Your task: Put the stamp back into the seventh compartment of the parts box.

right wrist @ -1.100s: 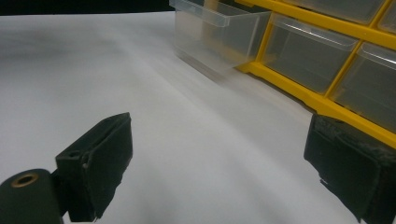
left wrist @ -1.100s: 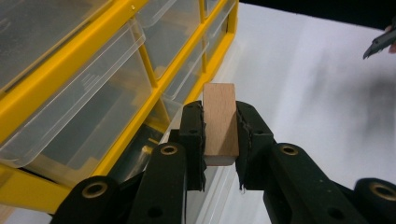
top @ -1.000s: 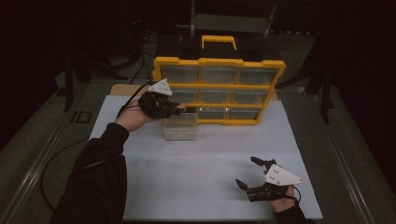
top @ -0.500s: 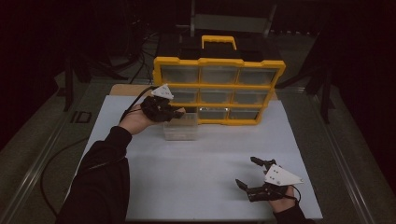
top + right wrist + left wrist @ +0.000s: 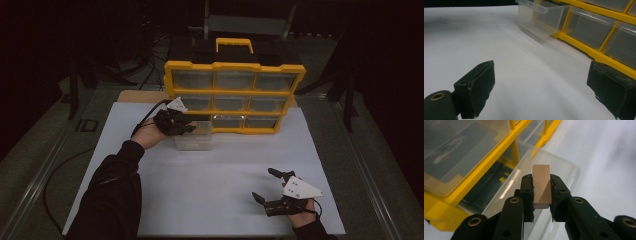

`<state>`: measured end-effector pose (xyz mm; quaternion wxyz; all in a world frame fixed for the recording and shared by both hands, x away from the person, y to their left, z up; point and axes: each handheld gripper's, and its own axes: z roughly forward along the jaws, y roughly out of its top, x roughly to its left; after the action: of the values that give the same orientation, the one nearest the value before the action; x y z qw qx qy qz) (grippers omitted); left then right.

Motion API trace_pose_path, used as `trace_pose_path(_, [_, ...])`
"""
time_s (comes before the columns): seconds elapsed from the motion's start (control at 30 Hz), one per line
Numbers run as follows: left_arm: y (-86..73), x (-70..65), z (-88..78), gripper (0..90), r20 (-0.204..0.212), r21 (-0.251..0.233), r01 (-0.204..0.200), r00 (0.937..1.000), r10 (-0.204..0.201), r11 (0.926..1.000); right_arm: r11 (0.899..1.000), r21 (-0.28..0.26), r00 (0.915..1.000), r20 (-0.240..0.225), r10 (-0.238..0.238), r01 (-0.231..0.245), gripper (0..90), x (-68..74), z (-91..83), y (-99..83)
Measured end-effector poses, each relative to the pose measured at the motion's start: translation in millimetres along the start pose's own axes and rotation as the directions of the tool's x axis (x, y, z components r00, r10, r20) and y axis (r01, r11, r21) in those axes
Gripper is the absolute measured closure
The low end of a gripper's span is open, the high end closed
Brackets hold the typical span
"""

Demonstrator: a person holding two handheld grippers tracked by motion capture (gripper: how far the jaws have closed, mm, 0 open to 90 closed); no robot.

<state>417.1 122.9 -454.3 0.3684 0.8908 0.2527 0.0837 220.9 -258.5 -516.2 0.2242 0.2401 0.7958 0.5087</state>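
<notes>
Clamped upright between the pads of the left hand-held gripper [image 5: 541,195], wooden block [image 5: 541,183] poised just above the clear drawer [image 5: 559,167] pulled out near the worktop's [image 5: 210,200] far edge, right hand-held gripper [image 5: 270,187] agape near the front-right corner.

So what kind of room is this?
Probably a workshop or test lab: a yellow parts organizer with clear drawers stands on a white table, and dark equipment stands surround it.
</notes>
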Motion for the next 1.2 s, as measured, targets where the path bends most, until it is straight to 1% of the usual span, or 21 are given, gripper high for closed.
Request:
trace_pose_path(0.2, [-6.4, 4.7, 8.9, 75.1, -0.015, 0.025, 0.035, 0.9993, -0.035, 0.9991, 1.000, 0.001, 1.0000, -0.002, -0.001, 0.001, 8.3, 0.1, 0.0, 0.0])
trace_pose_path(0.23, [-7.1, 5.6, 9.9, 75.1, -0.013, 0.032, 0.043, 0.9990, -0.043, 0.9986, 1.000, 0.001, 1.0000, -0.002, -0.002, 0.002, 8.3, 0.0, 0.0, 0.0])
trace_pose_path(0.27, [-7.8, 6.5, 11.1, 75.1, -0.020, 0.045, 0.048, 0.9987, -0.047, 0.9978, 1.000, 0.001, 1.0000, -0.002, -0.002, 0.002, 8.2, 0.1, 0.0, 0.0])
trace_pose_path(0.33, [-9.0, 8.7, 13.3, 75.1, -0.022, 0.060, 0.072, 0.9972, -0.071, 0.9956, 1.000, 0.001, 1.0000, -0.003, -0.002, 0.002, 8.3, 0.1, 0.0, -0.1])
trace_pose_path(0.37, [-9.5, 9.1, 14.7, 75.1, -0.031, 0.060, 0.080, 0.9964, -0.078, 0.9950, 1.000, 0.001, 1.0000, -0.003, -0.001, 0.001, 8.3, 0.1, 0.0, -0.1])
trace_pose_path(0.43, [-10.0, 10.2, 16.7, 75.1, -0.033, 0.078, 0.083, 0.9962, -0.080, 0.9935, 1.000, 0.001, 1.0000, -0.002, -0.002, 0.002, 8.3, 0.0, 0.0, -0.1])
trace_pose_path(0.47, [-10.1, 10.4, 17.7, 75.1, -0.041, 0.084, 0.087, 0.9957, -0.083, 0.9926, 1.000, 0.001, 1.0000, -0.002, -0.002, 0.002, 8.3, 0.1, 0.0, 0.0])
trace_pose_path(0.6, [-10.8, 11.7, 21.0, 75.1, -0.036, 0.104, 0.105, 0.9941, -0.102, 0.9890, 1.000, 0.001, 1.0000, -0.002, -0.002, 0.002, 8.3, 0.1, 0.0, 0.0])
trace_pose_path(0.63, [-11.0, 11.7, 21.8, 75.0, -0.037, 0.111, 0.100, 0.9946, -0.097, 0.9887, 1.000, 0.002, 1.0000, -0.001, -0.001, 0.001, 8.3, 0.2, 0.0, 0.0])
trace_pose_path(0.73, [-11.0, 13.0, 24.0, 74.9, -0.045, 0.118, 0.141, 0.9896, -0.137, 0.9829, 1.000, 0.001, 1.0000, -0.001, -0.003, 0.003, 8.3, -0.1, -0.1, 0.0])
trace_pose_path(0.77, [-10.8, 13.8, 24.0, 74.9, -0.044, 0.123, 0.148, 0.9886, -0.144, 0.9813, 1.000, 0.003, 1.0000, 0.000, -0.001, 0.001, 8.3, 0.2, -0.2, 0.1])
trace_pose_path(0.87, [-10.1, 14.0, 22.6, 74.3, -0.047, 0.118, 0.152, 0.9879, -0.148, 0.9812, 1.000, 0.001, 1.0000, -0.001, 0.002, -0.002, 8.3, 0.0, -0.1, 0.0])
trace_pose_path(0.9, [-9.4, 13.9, 21.1, 72.9, -0.040, 0.109, 0.157, 0.9874, -0.153, 0.9816, 1.000, 0.002, 1.0000, 0.000, 0.000, 0.000, 8.3, -0.2, 0.0, -0.1])
trace_pose_path(0.93, [-8.7, 13.7, 19.7, 68.8, -0.034, 0.108, 0.154, 0.9880, -0.151, 0.9822, 1.000, 0.001, 1.0000, -0.001, 0.002, -0.002, 8.3, -0.2, 0.0, -0.1])
trace_pose_path(1.0, [-7.0, 13.1, 16.4, 63.8, -0.037, 0.093, 0.154, 0.9878, -0.152, 0.9836, 1.000, 0.004, 1.0000, 0.001, -0.001, 0.001, 8.3, 0.2, -0.3, 0.2])
trace_pose_path(1.03, [-6.4, 13.1, 14.9, 63.3, -0.036, 0.087, 0.154, 0.9878, -0.152, 0.9842, 1.000, 0.003, 1.0000, 0.001, 0.000, 0.000, 8.3, 0.2, -0.3, 0.3])
trace_pose_path(1.07, [-5.5, 13.0, 13.0, 59.5, -0.039, 0.080, 0.153, 0.9878, -0.151, 0.9850, 1.000, 0.004, 1.0000, 0.001, 0.000, 0.000, 8.3, 0.2, -0.3, 0.3])
trace_pose_path(1.13, [-4.1, 12.4, 8.7, 56.8, -0.038, 0.062, 0.151, 0.9882, -0.148, 0.9867, 1.000, 0.004, 1.0000, 0.001, 0.000, 0.000, 8.3, 0.2, -0.3, 0.3])
trace_pose_path(1.17, [-3.4, 11.7, 7.1, 52.2, -0.046, 0.057, 0.155, 0.9873, -0.152, 0.9863, 1.000, 0.004, 1.0000, 0.002, -0.001, 0.001, 8.3, 0.3, -0.4, 0.4])
trace_pose_path(1.2, [-2.9, 12.0, 5.1, 50.8, -0.040, 0.054, 0.157, 0.9871, -0.155, 0.9861, 1.000, 0.003, 1.0000, 0.002, 0.001, -0.001, 8.3, 0.4, -0.4, 0.4])
